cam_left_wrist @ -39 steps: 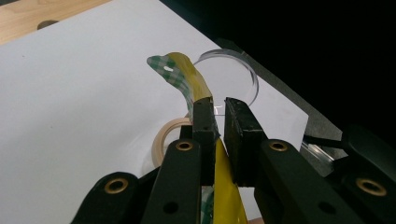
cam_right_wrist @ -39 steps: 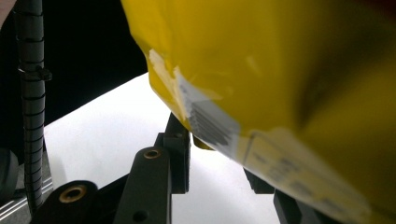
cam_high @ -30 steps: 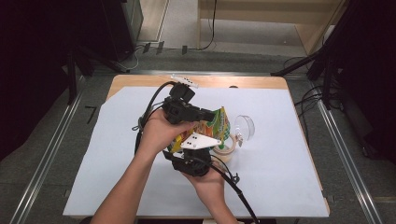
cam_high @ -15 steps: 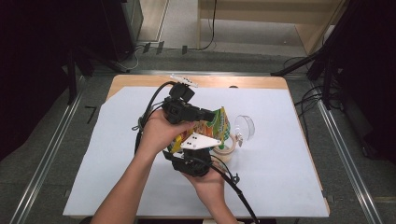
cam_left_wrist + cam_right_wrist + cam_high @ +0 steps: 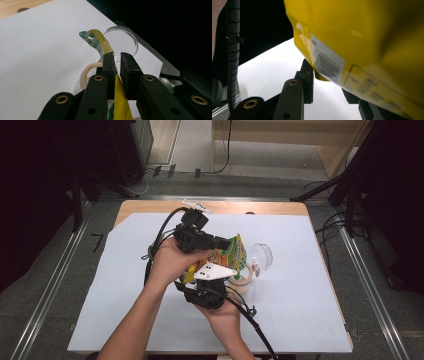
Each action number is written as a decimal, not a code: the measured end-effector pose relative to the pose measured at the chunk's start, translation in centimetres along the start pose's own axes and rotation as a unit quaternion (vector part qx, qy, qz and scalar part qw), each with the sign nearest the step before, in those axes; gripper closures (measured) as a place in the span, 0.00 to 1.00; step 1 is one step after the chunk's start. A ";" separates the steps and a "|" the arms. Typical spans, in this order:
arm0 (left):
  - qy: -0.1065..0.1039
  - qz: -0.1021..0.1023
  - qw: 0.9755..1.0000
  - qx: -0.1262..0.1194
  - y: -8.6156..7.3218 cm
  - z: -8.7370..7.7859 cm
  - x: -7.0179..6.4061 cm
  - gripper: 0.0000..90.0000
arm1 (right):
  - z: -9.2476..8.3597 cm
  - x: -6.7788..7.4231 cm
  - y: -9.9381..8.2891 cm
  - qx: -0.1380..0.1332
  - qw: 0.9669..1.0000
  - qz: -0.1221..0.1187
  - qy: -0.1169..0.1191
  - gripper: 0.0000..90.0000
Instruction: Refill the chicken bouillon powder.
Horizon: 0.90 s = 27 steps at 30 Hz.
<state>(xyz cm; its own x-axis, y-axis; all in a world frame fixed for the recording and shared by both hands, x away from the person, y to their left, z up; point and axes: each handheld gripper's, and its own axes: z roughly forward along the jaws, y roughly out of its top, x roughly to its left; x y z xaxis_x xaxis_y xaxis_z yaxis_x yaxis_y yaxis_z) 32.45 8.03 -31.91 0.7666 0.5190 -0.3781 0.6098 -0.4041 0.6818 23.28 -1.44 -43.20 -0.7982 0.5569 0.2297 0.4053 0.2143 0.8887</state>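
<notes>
White sheet (image 5: 300, 310), tape roll (image 5: 241, 275), clear dish (image 5: 262, 255)

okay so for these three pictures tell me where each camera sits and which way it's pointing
High view: above the person's side of the table, facing forward and down on the white sheet; both forearms, the left gripper and right gripper hold a yellow packet.
Left gripper view: rides the left gripper, looking along its jaws, which pinch the packet's edge; beyond lie a tape roll and a clear dish.
Right gripper view: rides the right gripper, looking up at the packet.
All three share the packet.
</notes>
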 end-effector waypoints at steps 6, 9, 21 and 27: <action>0.000 0.004 1.000 0.001 0.0 0.0 -0.1 0.92 | 0.0 0.0 0.0 -0.001 1.000 0.001 -0.001 0.75; 0.000 0.004 1.000 0.001 0.0 0.0 -0.2 0.92 | 0.0 0.0 0.0 0.000 1.000 0.001 -0.001 0.75; -0.001 0.004 1.000 0.001 0.0 0.0 -0.1 0.92 | -0.1 0.0 0.0 0.000 1.000 0.001 -0.001 0.75; -0.004 0.001 1.000 0.000 0.0 0.0 -0.1 0.92 | -0.1 0.1 0.0 0.000 1.000 0.002 -0.001 0.75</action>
<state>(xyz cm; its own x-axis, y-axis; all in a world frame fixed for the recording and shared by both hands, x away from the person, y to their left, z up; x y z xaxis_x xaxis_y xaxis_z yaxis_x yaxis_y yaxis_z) 32.39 7.98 -31.89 0.7702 0.5110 -0.3817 0.6074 -0.4051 0.6833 23.19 -1.48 -43.16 -0.7952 0.5600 0.2327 0.4088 0.2117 0.8877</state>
